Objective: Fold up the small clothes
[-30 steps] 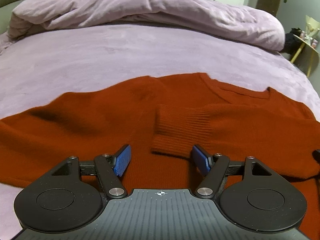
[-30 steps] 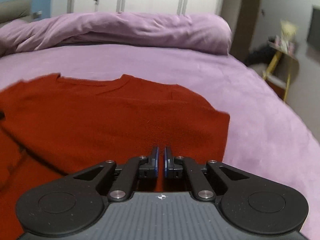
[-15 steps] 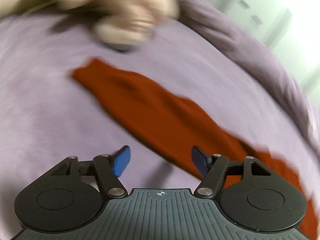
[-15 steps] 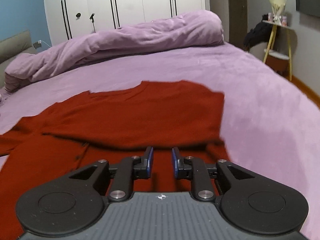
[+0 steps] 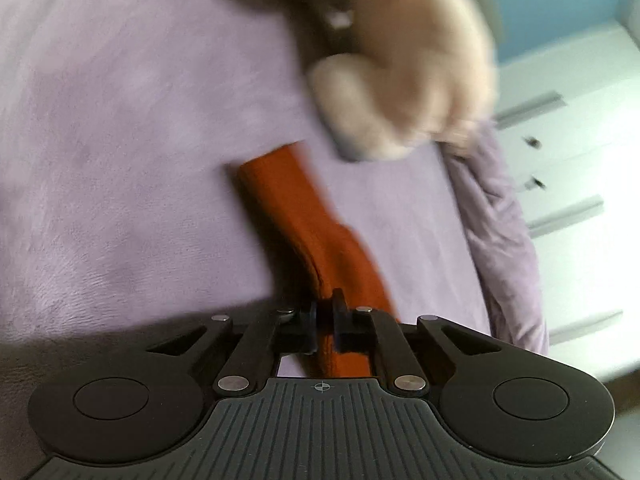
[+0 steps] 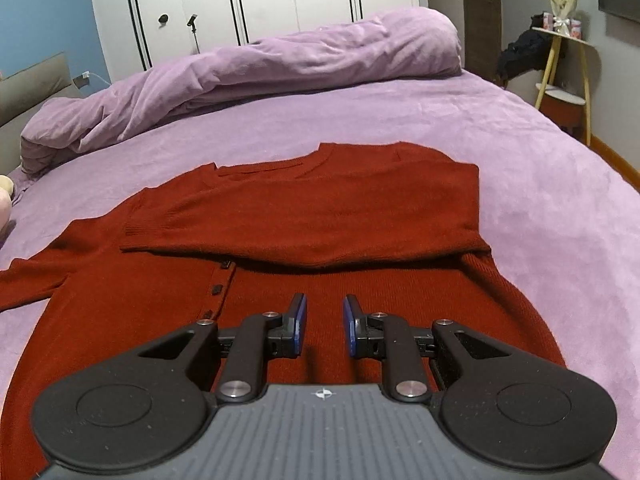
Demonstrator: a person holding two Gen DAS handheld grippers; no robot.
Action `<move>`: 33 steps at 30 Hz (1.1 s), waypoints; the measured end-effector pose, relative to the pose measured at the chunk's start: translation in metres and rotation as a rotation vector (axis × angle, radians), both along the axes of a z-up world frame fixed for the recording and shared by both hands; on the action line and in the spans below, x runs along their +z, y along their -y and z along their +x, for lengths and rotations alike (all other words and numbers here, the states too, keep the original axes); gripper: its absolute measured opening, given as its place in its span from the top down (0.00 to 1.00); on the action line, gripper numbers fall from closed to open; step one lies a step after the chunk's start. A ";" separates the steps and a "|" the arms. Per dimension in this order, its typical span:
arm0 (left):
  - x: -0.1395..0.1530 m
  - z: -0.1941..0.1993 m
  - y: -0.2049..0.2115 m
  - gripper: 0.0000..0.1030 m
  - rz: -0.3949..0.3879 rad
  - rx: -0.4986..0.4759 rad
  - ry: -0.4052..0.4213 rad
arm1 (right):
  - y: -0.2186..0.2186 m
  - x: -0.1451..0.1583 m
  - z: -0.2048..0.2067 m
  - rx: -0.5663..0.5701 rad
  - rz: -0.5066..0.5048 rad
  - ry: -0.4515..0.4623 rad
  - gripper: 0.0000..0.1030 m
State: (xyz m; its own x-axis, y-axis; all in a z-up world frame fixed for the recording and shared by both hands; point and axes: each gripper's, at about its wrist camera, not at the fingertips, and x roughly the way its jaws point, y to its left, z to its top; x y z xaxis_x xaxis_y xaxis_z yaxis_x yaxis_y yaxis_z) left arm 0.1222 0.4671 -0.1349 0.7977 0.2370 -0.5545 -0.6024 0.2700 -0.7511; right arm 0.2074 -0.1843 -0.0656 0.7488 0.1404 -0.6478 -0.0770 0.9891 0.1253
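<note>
A rust-red knit cardigan [image 6: 320, 240] lies flat on the purple bed [image 6: 540, 184]. Its right sleeve is folded across the chest. Its left sleeve [image 5: 308, 224] stretches out over the bed toward a plush toy. My left gripper [image 5: 325, 326] is shut on that left sleeve, partway along it. My right gripper [image 6: 323, 326] is open and empty, low over the cardigan's lower front, near the button placket [image 6: 218, 288].
A beige plush toy [image 5: 404, 80] lies just past the sleeve's cuff. A rolled purple duvet [image 6: 248, 76] lies along the far side of the bed. White wardrobes [image 6: 256, 8] stand behind. A yellow side table [image 6: 564, 64] stands at the right.
My left gripper swung left from the cardigan's body to the outstretched sleeve and shut on it. My right gripper let go of the folded right side, opened and drew back.
</note>
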 end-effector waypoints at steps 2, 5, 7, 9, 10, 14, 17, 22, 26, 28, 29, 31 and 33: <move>0.026 0.011 0.019 0.92 0.120 -0.093 0.007 | 0.003 0.001 -0.001 -0.002 0.006 0.003 0.82; 0.077 0.037 0.078 0.92 0.286 -0.306 0.092 | 0.008 0.002 -0.003 -0.002 0.026 0.008 0.82; 0.111 0.058 0.139 0.92 0.395 -0.505 0.179 | 0.011 0.004 -0.005 -0.001 0.033 0.010 0.82; 0.131 0.075 0.199 0.91 0.464 -0.679 0.242 | 0.013 0.006 -0.008 0.000 0.050 0.018 0.82; 0.135 0.083 0.226 0.85 0.483 -0.754 0.260 | 0.014 0.007 -0.009 -0.001 0.060 0.021 0.82; 0.117 0.101 0.304 0.50 0.514 -0.936 0.201 | 0.022 0.011 -0.010 0.005 0.088 0.030 0.82; 0.088 0.102 0.312 0.50 0.513 -0.928 0.053 | 0.026 0.012 -0.002 0.022 0.124 0.007 0.82; 0.057 0.087 0.285 0.49 0.519 -0.834 -0.125 | 0.016 0.006 0.031 0.115 0.272 -0.050 0.74; 0.046 0.085 0.253 0.47 0.489 -0.785 -0.180 | -0.008 -0.005 0.071 0.167 0.357 -0.098 0.60; 0.044 0.074 0.251 0.46 0.488 -0.777 -0.192 | -0.021 -0.011 0.092 0.178 0.364 -0.117 0.53; 0.045 0.070 0.249 0.46 0.494 -0.776 -0.198 | -0.027 -0.015 0.103 0.179 0.360 -0.141 0.53; 0.045 0.066 0.252 0.45 0.511 -0.776 -0.211 | -0.039 -0.022 0.118 0.173 0.340 -0.170 0.53; 0.045 0.070 0.257 0.44 0.523 -0.774 -0.222 | -0.049 -0.025 0.124 0.187 0.305 -0.158 0.65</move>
State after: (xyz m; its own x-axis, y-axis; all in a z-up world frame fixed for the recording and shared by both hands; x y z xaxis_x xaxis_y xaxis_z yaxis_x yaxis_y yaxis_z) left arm 0.1920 0.2104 -0.0898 0.7263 -0.0511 -0.6855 -0.2302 0.9215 -0.3127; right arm 0.3316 -0.1349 -0.0906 0.5864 0.4690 -0.6605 -0.2092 0.8754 0.4358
